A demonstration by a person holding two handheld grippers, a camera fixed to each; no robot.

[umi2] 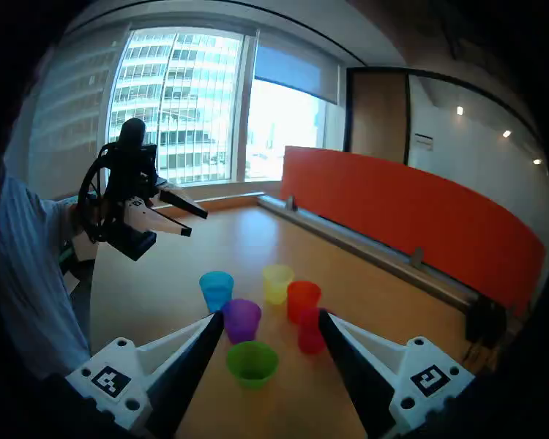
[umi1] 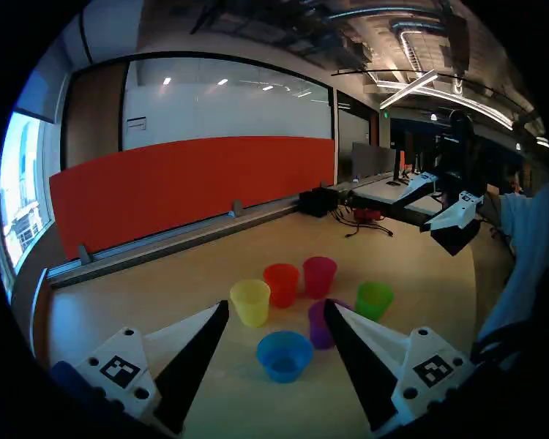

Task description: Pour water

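Now six cups (umi1: 250, 301), one per colour, are seen on the table (umi1: 165, 293), the blue cup (umi1: 284, 355) at six o'clock in the left gripper view. The left gripper (umi1: 274, 304) and right gripper (umi2: 269, 314) are held wide, empty.

Bench (umi1: 165, 293), pale wood top. Standing upright on it in a loose cluster: blue cup (umi1: 284, 355), purple cup (umi1: 317, 325), green cup (umi1: 373, 300), yellow cup (umi1: 250, 302), red cup (umi1: 282, 284), magenta cup (umi1: 319, 276). At the far end: black box (umi1: 317, 201), tangled cables (umi1: 362, 223).
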